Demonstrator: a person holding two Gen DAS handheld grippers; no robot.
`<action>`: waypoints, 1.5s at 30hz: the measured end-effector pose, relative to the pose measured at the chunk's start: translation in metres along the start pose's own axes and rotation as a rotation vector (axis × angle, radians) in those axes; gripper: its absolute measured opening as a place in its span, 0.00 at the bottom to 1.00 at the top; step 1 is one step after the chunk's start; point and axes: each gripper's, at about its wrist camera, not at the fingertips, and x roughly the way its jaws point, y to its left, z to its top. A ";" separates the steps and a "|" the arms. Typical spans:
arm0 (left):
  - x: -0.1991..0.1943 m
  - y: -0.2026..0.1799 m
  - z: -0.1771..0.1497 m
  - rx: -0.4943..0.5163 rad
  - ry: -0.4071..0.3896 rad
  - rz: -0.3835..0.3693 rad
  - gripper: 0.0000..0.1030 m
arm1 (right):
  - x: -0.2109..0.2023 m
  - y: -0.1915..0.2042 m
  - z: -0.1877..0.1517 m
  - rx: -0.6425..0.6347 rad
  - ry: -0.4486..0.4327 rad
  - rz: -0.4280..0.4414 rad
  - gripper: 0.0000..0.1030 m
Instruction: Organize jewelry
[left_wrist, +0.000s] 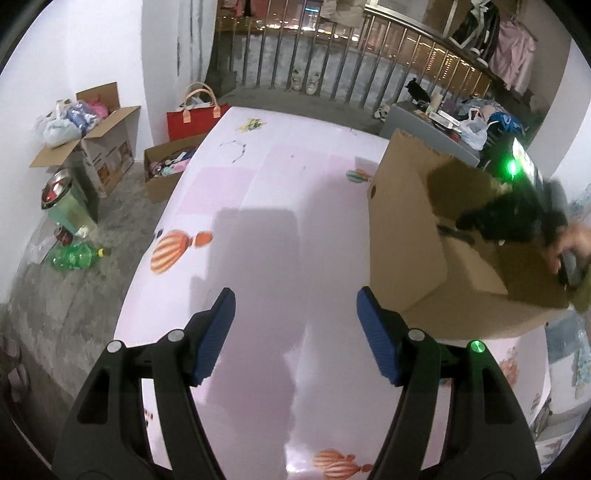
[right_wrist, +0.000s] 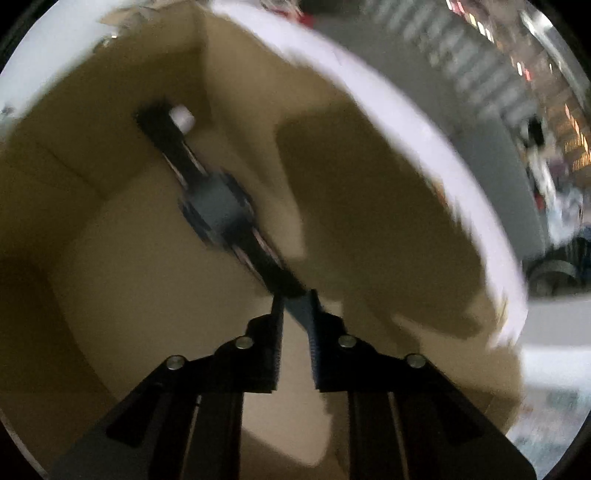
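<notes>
Seen from the left wrist, the left gripper (left_wrist: 295, 295) hangs at about 6 o'clock over the counter (left_wrist: 258, 240), which is covered with a pale pink cloth printed with balloons. Its blue pads stand wide apart and there is nothing between them, so this hand carries nothing. Far across the cloth, toward 11 o'clock, a thin chain-like piece (left_wrist: 236, 147) lies loose, and just beyond it, nearer the far edge, a small yellowish piece (left_wrist: 253, 124); both are too small to name more exactly. Neither is sorted yet, I judge. At 3 o'clock the open cardboard box (left_wrist: 406, 221) stands on the counter, and the other gripper reaches down into it, blurred. In the right wrist view, the right gripper (right_wrist: 297, 306) is inside the box, its jaws narrow with the end of a dark strap between them. The strap belongs to a wristwatch (right_wrist: 218, 210), which stretches away toward 11 o'clock against the cardboard floor and wall. The blur does not let me tell whether the pads press on the strap or only stand beside it. As I judge it, the watch is in the box or almost there, and at least the two loose pieces are left. No other jewelry shows in the box.
</notes>
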 end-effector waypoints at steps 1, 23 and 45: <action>0.000 0.001 -0.005 -0.006 0.000 -0.001 0.63 | -0.004 0.007 0.008 -0.024 -0.030 0.015 0.37; -0.008 0.008 -0.058 0.008 -0.013 0.015 0.71 | -0.038 0.028 -0.017 0.027 -0.150 0.034 0.45; 0.035 -0.128 -0.125 0.579 0.140 -0.207 0.93 | -0.061 0.127 -0.312 0.434 -0.250 0.017 0.90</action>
